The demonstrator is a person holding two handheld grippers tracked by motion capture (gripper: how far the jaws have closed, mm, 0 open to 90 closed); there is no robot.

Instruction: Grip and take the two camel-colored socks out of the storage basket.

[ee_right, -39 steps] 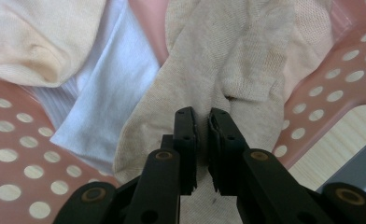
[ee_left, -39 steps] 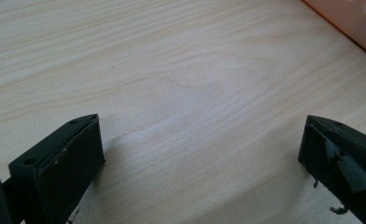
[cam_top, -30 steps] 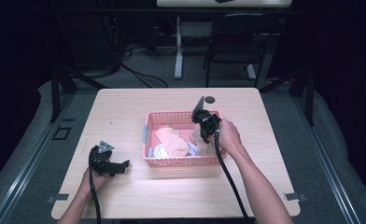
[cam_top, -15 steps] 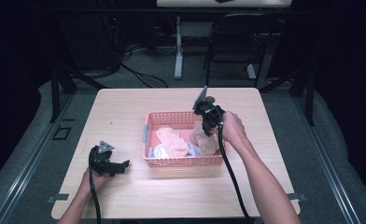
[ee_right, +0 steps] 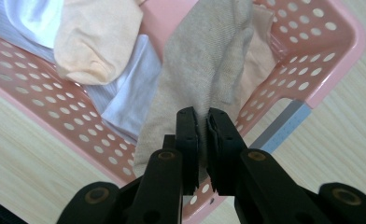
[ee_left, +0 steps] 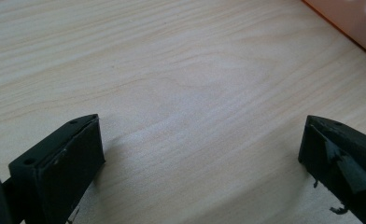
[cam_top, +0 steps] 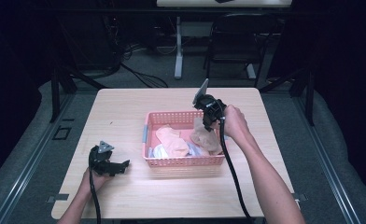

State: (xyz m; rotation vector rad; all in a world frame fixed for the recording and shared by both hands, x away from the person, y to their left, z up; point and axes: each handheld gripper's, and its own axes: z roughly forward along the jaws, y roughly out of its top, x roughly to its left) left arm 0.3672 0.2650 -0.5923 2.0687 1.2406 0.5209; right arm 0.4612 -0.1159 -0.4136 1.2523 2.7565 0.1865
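A pink perforated basket (cam_top: 186, 162) (ee_right: 312, 70) stands in the middle of the wooden table and holds several pieces of cloth. My right gripper (cam_top: 208, 117) (ee_right: 200, 122) hangs over its right end, shut on a beige sock (cam_top: 204, 137) (ee_right: 204, 60) that dangles from the jaws into the basket. A peach sock (cam_top: 172, 140) (ee_right: 97, 35) and white cloth (cam_top: 160, 150) (ee_right: 125, 95) lie inside. My left gripper (cam_top: 118, 165) (ee_left: 200, 154) rests on the table left of the basket, its jaws wide open over bare wood.
The basket's pink corner (ee_left: 354, 18) shows at the top right of the left gripper view. The table (cam_top: 125, 112) has free room around the basket. Beyond the far edge stand a chair (cam_top: 232, 42) and table legs on a dark floor.
My right gripper has risen above the basket, pulling the beige sock up with it. The left gripper has stayed where it was.
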